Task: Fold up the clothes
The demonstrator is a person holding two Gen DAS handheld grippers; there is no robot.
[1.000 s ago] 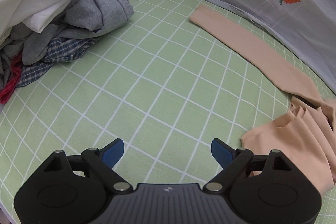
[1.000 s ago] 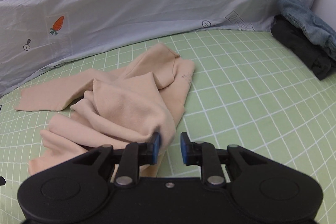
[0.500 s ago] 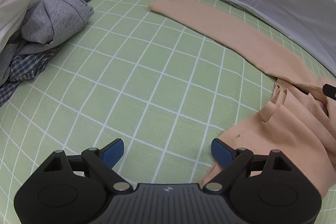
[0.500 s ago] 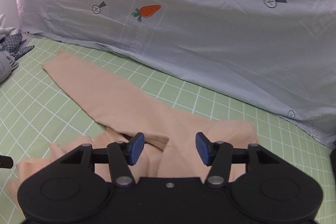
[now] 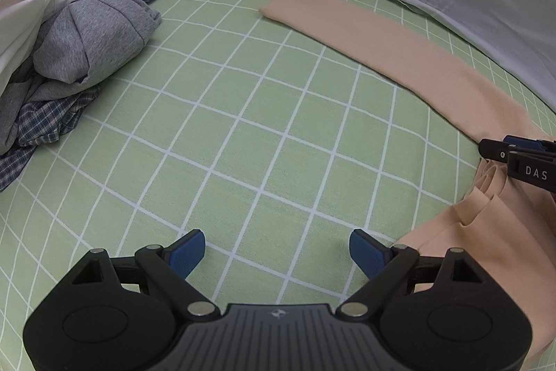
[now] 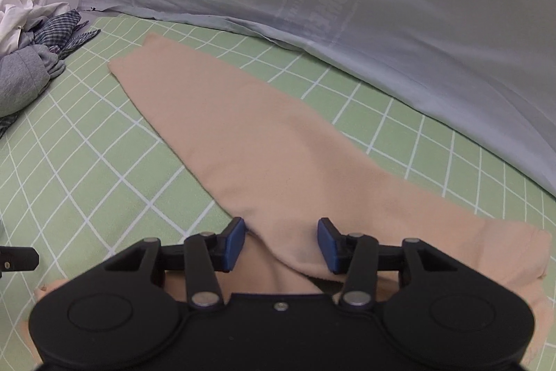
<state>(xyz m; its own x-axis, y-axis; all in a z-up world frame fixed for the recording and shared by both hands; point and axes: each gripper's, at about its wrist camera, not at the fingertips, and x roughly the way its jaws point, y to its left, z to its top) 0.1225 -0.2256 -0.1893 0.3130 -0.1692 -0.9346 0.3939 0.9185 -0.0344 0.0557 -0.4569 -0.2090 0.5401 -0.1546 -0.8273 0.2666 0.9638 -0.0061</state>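
Observation:
A peach long-sleeved garment (image 6: 250,141) lies on the green checked sheet (image 5: 243,127). One sleeve (image 5: 382,44) stretches flat toward the far left; the body (image 5: 493,239) is bunched at the right. My right gripper (image 6: 280,240) is open, jaws on either side of the sleeve's base where it meets the body, low over the cloth. It also shows at the right edge of the left wrist view (image 5: 521,155). My left gripper (image 5: 277,252) is open and empty over bare sheet, its right finger (image 5: 368,252) at the edge of the bunched body.
A pile of unfolded clothes, white, grey and blue plaid (image 5: 69,37), sits at the left; it also shows in the right wrist view (image 6: 27,58). A grey sheet with carrot prints (image 6: 382,6) hangs along the far edge.
My right gripper let go of the bunched cloth, opened and swung left to the sleeve's base. My left gripper moved right toward the peach garment, staying open.

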